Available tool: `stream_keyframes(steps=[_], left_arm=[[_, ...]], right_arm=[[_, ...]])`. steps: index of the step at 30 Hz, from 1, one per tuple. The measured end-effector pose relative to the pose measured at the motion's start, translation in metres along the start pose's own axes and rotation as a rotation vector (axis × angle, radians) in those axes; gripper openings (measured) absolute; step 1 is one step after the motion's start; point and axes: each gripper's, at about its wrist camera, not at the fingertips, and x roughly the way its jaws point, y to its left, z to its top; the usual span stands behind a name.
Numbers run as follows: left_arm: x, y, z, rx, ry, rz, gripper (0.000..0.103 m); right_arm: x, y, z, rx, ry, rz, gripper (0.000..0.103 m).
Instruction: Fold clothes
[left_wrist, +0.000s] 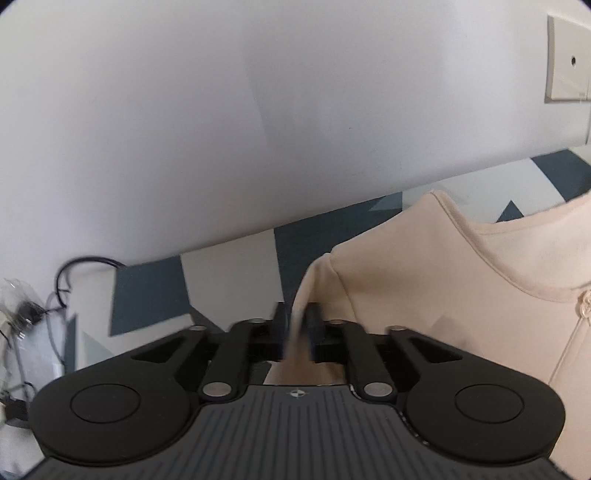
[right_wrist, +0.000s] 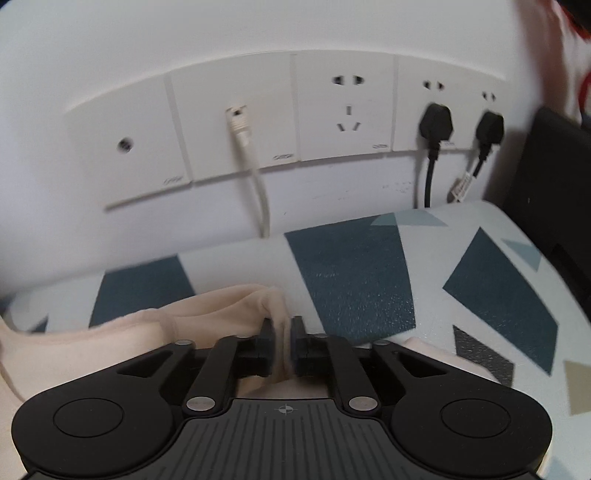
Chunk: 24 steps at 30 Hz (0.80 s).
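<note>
Nearest to me in the left wrist view, my left gripper (left_wrist: 300, 328) has a fold of the cream shirt (left_wrist: 443, 295) running up between its fingers. The jaws stand a little apart, and the blur there keeps me from telling whether the pads press the cloth or only flank it. The shirt spreads away to the right of the gripper, its shoulder seam just beyond the fingers and its rounded neckline and a small button (left_wrist: 585, 304) near the right edge of the view. It lies on a cover (left_wrist: 229, 280) patterned in dark teal and white shapes. Off the cover's left edge sit tangled black cables (left_wrist: 62, 288) and something clear and crumpled. Beyond everything rises a plain white wall (left_wrist: 258, 110).

In the right wrist view, my right gripper (right_wrist: 282, 345) likewise has a bunched edge of the shirt (right_wrist: 207, 306) standing between its fingers, with a narrow gap showing on each side of the cloth, so the jaws are parted and not pinching. The rest of the shirt trails to the left along the near edge of the cover. Past it the cover runs to its far edge at the wall, where a row of sockets (right_wrist: 343, 107) holds a white cable (right_wrist: 243, 147) and two black plugs (right_wrist: 436, 122).
</note>
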Motion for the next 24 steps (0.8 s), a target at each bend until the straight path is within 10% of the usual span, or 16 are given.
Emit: stream_keyframes(steps=[3, 12, 24], left_arm=[[-0.035, 0.006, -0.003, 0.031, -0.073, 0.004, 0.076], [-0.157, 0.046, -0.091, -0.153, -0.036, -0.211, 0.078], [-0.196, 0.013, -0.239, -0.044, 0.124, -0.197, 0.077]], right_arm=[[-0.025, -0.008, -0.003, 0.056, -0.107, 0.019, 0.069], [-0.129, -0.06, -0.043, 0.25, -0.171, 0.245, 0.078], [-0.218, -0.075, -0.205, 0.22, 0.091, 0.042, 0.077]])
